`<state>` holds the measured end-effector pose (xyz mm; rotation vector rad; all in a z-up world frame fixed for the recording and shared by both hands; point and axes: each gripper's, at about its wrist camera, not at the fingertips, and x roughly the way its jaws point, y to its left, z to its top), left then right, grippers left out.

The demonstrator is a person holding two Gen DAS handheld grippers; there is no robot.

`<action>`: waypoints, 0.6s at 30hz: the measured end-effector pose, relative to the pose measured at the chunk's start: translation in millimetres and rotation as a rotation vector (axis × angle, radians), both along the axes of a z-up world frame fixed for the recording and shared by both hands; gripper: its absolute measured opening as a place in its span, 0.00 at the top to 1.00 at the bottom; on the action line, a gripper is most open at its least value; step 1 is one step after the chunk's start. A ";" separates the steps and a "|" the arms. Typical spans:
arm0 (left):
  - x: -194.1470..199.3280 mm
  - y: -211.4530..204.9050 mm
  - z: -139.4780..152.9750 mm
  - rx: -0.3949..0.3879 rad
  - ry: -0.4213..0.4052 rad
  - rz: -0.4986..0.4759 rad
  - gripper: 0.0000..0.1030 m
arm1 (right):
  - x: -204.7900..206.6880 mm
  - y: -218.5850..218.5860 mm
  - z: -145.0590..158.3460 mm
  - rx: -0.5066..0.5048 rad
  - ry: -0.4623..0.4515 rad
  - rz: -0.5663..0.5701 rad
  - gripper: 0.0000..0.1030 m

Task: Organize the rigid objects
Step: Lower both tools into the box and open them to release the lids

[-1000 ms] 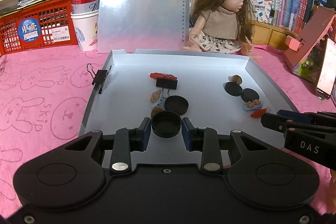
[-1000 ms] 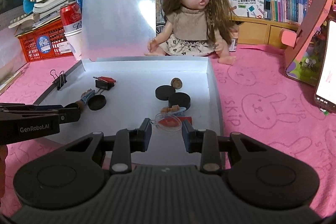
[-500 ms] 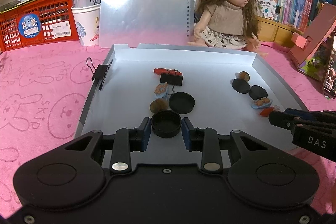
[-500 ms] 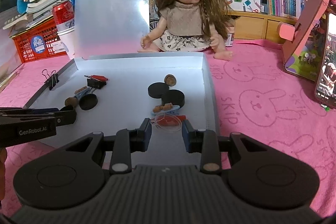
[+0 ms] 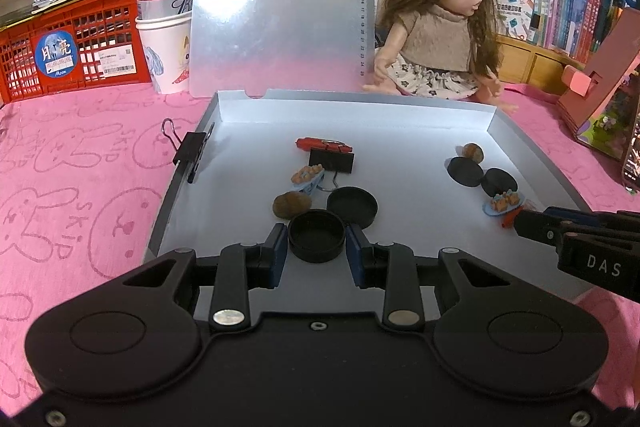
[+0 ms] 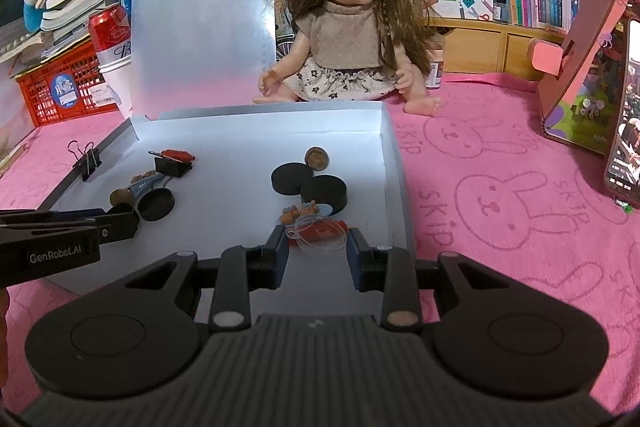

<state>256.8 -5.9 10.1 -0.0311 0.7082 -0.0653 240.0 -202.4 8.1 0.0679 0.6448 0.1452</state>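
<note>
We are holding a black round cap (image 5: pixel 316 241) pinched in the left gripper (image 5: pixel 316 251) at lower centre, and a clear plastic lid (image 6: pixel 318 237) clamped in the right gripper (image 6: pixel 318 250), both over the white tray (image 5: pixel 400 115), seemingly to sort them.

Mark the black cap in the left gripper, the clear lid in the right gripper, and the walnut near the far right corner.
black cap (image 5: pixel 316 235): left wrist view, its hollow centre.
clear lid (image 6: pixel 320 235): right wrist view, its see-through middle.
walnut (image 6: pixel 317 158): right wrist view, centre of its shell.
</note>
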 end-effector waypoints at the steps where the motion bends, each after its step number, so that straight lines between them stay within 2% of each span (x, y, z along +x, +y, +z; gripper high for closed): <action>1: 1.3 -0.2 0.0 0.001 0.000 0.001 0.70 | 1.1 0.0 0.0 0.001 -0.001 0.001 0.65; 18: 13.8 -4.4 -3.8 0.032 -0.024 0.018 0.70 | 12.4 1.7 -3.1 0.012 -0.016 0.001 0.65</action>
